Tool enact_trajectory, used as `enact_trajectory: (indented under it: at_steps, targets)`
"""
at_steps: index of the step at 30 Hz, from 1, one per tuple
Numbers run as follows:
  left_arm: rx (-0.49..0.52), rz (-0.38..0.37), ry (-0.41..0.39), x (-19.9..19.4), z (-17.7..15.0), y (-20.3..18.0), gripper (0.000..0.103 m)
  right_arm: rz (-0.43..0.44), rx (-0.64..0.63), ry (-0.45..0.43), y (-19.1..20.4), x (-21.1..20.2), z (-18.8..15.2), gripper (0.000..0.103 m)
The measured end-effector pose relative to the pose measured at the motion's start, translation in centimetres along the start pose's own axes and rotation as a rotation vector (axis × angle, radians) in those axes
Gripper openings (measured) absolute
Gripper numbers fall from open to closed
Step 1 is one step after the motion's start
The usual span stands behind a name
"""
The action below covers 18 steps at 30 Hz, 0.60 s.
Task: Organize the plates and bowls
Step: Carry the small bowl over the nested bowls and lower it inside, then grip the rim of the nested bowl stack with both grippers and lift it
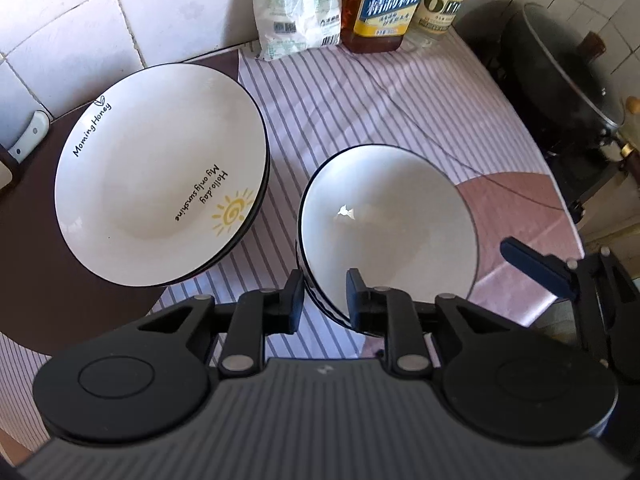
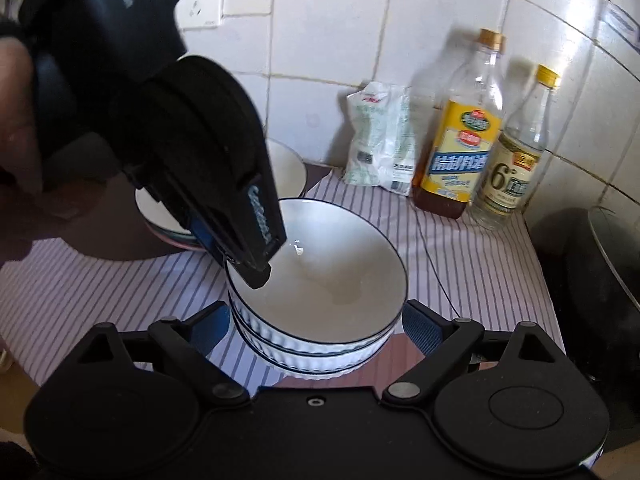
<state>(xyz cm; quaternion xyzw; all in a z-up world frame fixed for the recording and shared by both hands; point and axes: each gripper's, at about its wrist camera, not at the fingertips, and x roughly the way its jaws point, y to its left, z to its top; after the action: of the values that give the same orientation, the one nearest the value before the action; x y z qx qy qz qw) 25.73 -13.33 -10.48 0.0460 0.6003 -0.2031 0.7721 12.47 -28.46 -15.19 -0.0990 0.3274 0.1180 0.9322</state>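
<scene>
Left gripper (image 2: 256,268) hides part of the plates (image 2: 288,168); bottle (image 1: 386,0) tops cut off.

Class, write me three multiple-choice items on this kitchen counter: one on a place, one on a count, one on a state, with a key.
1. Where does the white bag stand?
A. Against the tiled wall, beside the bottles
B. Inside a bowl
C. On the plates

2. How many bottles stand by the wall?
A. One
B. Two
C. Four

3. How is the top bowl?
A. Upside down
B. Full of soup
C. Upright and empty

Key: 1 A, the bag leans at the wall next to the bottles; 2 B, two bottles stand side by side; 3 C, its bare white inside faces up.
</scene>
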Motion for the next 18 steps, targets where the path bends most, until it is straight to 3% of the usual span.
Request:
enact_trajectory:
  at_steps: [7,14,18]
  targets:
    - [0.007,-0.066,-0.079,-3.8,-0.5,0.0,0.037,-0.016,0.06,-0.094,-1.6,-3.6,-1.7,0.095]
    - [0.012,-0.117,-0.177,-7.0,-2.4,-0.2,0.042,-0.054,0.024,-0.133,-2.4,-6.6,-3.8,0.095]
    - [-0.016,-0.164,-0.222,-7.9,-3.9,0.1,0.048,-0.028,0.002,-0.151,-2.1,-8.1,-4.3,0.095]
